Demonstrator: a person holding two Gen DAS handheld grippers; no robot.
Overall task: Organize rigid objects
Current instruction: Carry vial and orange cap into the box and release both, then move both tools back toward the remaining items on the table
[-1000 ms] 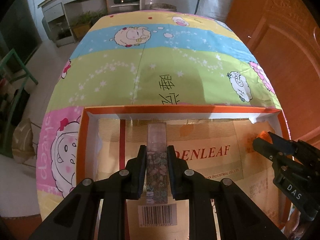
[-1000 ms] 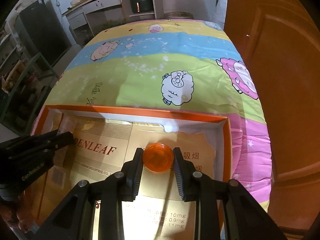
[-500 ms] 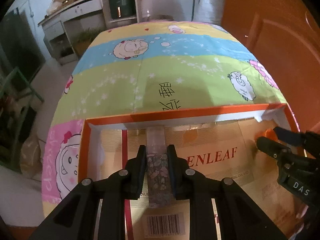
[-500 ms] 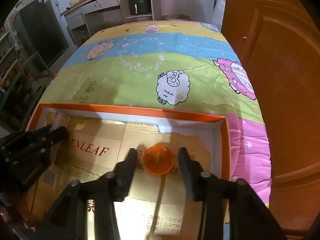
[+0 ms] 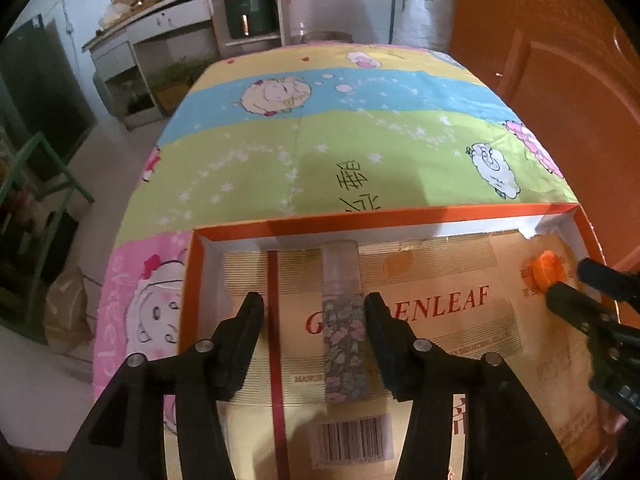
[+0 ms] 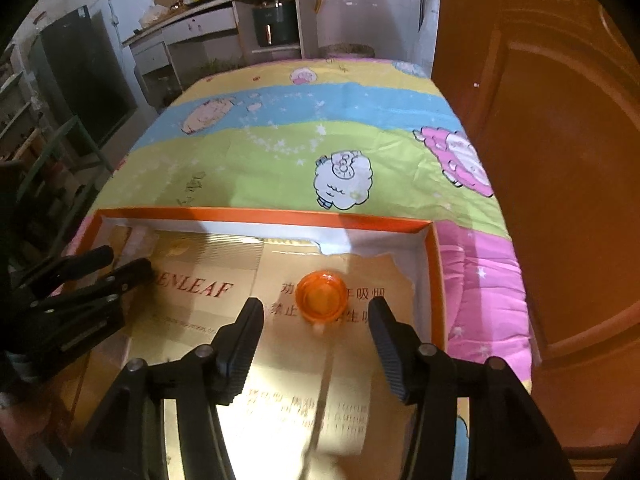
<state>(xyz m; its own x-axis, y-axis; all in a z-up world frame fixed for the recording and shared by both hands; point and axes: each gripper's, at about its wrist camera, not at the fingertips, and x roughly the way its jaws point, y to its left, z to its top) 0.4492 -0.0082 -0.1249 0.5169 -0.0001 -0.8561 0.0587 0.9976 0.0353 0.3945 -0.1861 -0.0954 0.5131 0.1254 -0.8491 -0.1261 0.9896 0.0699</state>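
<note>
A flower-patterned tube with a clear cap (image 5: 344, 336) lies in the orange-rimmed box (image 5: 360, 220), on its cardboard floor. My left gripper (image 5: 314, 312) is open, its fingers either side of the tube and apart from it. An orange round lid (image 6: 323, 297) lies in the right part of the box (image 6: 264, 214); it also shows in the left wrist view (image 5: 546, 274). My right gripper (image 6: 316, 316) is open, its fingers wide of the lid and just behind it. The left gripper shows at the left of the right wrist view (image 6: 116, 268).
The box sits on a table under a striped sheep-print cloth (image 5: 340, 128). An orange-brown door (image 6: 552, 160) stands close on the right. A counter with a dark appliance (image 5: 250, 20) is behind the table. A green frame (image 5: 44, 168) stands on the left.
Both grippers have opened. The left let go of the patterned tube, the right let go of the orange lid. Both objects now rest in the box and both grippers have drawn back slightly.
</note>
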